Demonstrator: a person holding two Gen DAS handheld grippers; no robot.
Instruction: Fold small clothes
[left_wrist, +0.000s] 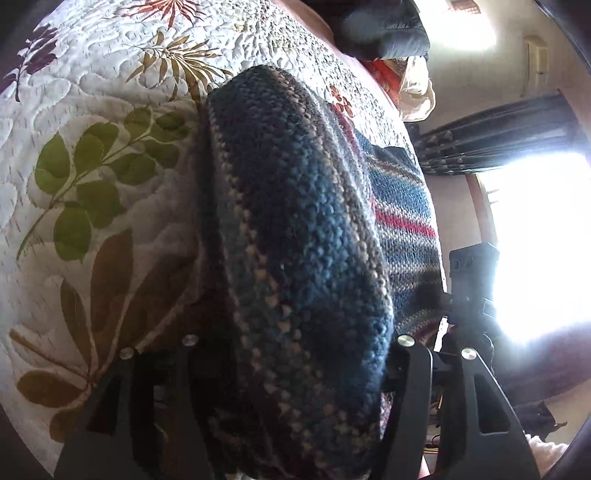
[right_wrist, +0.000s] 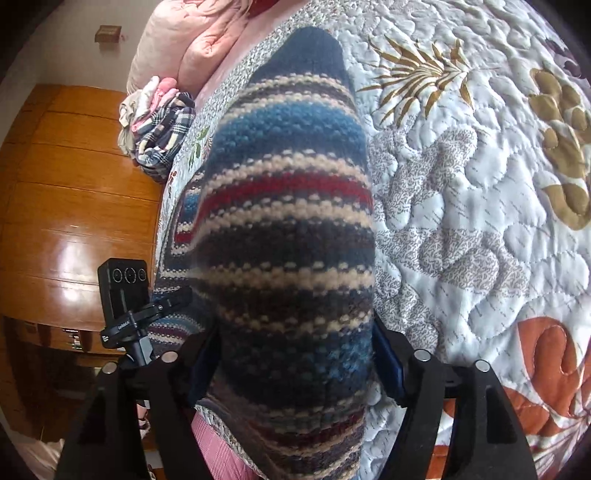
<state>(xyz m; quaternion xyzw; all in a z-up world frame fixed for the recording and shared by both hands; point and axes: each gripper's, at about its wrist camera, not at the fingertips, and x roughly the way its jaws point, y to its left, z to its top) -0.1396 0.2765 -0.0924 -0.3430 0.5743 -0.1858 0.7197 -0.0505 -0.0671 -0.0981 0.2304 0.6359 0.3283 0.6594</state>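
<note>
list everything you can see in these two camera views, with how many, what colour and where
Striped knit garment: one, blue, cream, red and brown, lifted off the bed between both grippers.
Quilted bedspread: one, white with leaf and flower prints, under the garment.
Pile of clothes: one, plaid and pale pieces, far edge of the bed in the right wrist view.
Pink duvet: one, bunched at the head of the bed.
Wooden cabinet: one, glossy orange-brown, beside the bed.
Dark curtain: one, above a bright window.
Left gripper: black, shut on the garment.
Right gripper: black, shut on the garment.
</note>
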